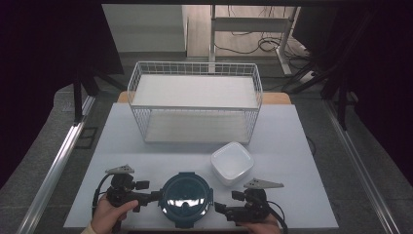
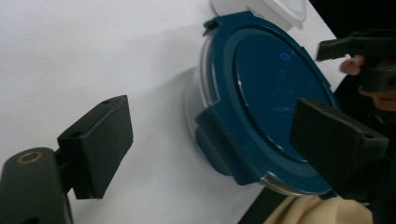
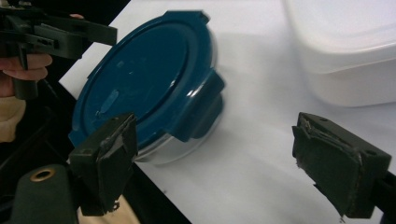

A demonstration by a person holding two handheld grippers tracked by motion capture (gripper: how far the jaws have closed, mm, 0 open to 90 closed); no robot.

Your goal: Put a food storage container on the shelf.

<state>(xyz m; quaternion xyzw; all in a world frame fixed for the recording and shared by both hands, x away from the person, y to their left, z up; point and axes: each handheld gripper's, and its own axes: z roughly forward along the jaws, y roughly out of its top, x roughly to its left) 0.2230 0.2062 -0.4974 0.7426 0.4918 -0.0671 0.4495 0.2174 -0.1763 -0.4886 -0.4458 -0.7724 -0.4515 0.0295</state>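
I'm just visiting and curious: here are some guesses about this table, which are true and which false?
1. The blue round container has its lid on. True.
2. The white square container sits inside the wire basket. False: it stands on the table, in front of the basket.
3. The left claw is open. True.
4. The right claw is clamped on the white container. False: it is open, holding nothing.
5. The basket holds a pile of fruit. False: no fruit in it.

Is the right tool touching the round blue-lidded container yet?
Apart. In the right gripper view, the right tool stands open, with bare white table showing between its jaws and the container.
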